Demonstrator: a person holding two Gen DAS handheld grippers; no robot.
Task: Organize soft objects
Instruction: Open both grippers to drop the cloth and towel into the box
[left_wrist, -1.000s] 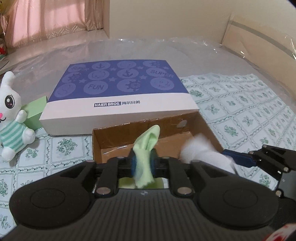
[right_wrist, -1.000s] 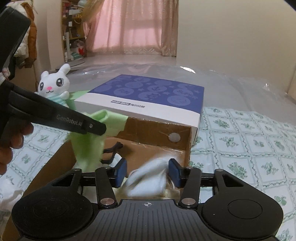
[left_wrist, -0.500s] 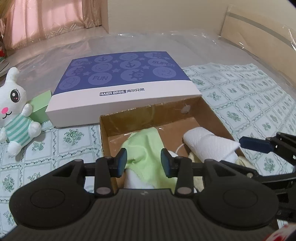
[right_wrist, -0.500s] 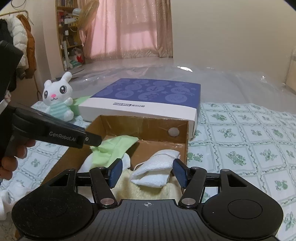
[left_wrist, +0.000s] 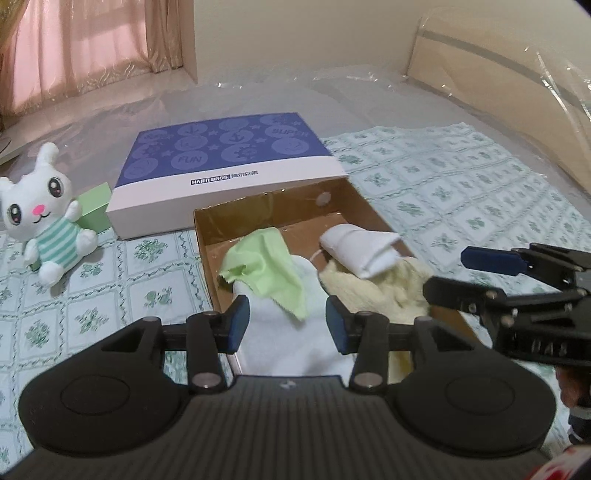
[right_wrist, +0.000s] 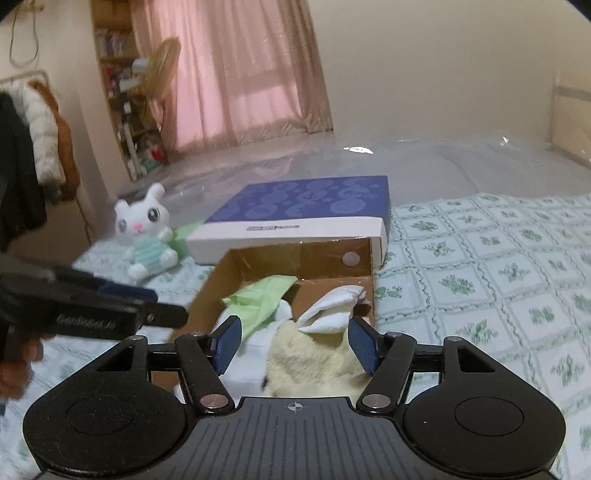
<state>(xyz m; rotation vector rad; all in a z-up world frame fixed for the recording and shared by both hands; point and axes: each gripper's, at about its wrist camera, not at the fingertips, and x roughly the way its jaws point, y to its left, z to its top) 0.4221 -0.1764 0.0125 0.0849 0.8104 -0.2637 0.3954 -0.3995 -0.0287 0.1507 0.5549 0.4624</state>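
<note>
An open brown cardboard box (left_wrist: 291, 206) (right_wrist: 295, 254) lies on the bed and holds soft things. A light green cloth (left_wrist: 266, 269) (right_wrist: 264, 295) is draped over a white cloth (left_wrist: 295, 332) on its left side. A rolled white towel (left_wrist: 356, 247) (right_wrist: 332, 306) rests on a fluffy cream-yellow cloth (left_wrist: 376, 291) (right_wrist: 314, 365) at the right. My left gripper (left_wrist: 288, 323) hangs above the box, its jaws opening with nothing pressed between the pads. My right gripper (right_wrist: 295, 345) is also above the box, jaws opening and holding nothing; it shows from the side as the right gripper (left_wrist: 517, 280).
A closed box with a blue patterned lid (left_wrist: 225, 162) (right_wrist: 306, 210) stands behind the open one. A white plush rabbit (left_wrist: 44, 225) (right_wrist: 146, 236) in a striped shirt sits at the left beside a green block (left_wrist: 94, 212). A floral sheet (left_wrist: 461, 192) covers the bed; clear plastic lies beyond.
The left gripper let go of the green cloth and the right let go of the white towel; both now lie in the box. Both grippers opened and drew back and up.
</note>
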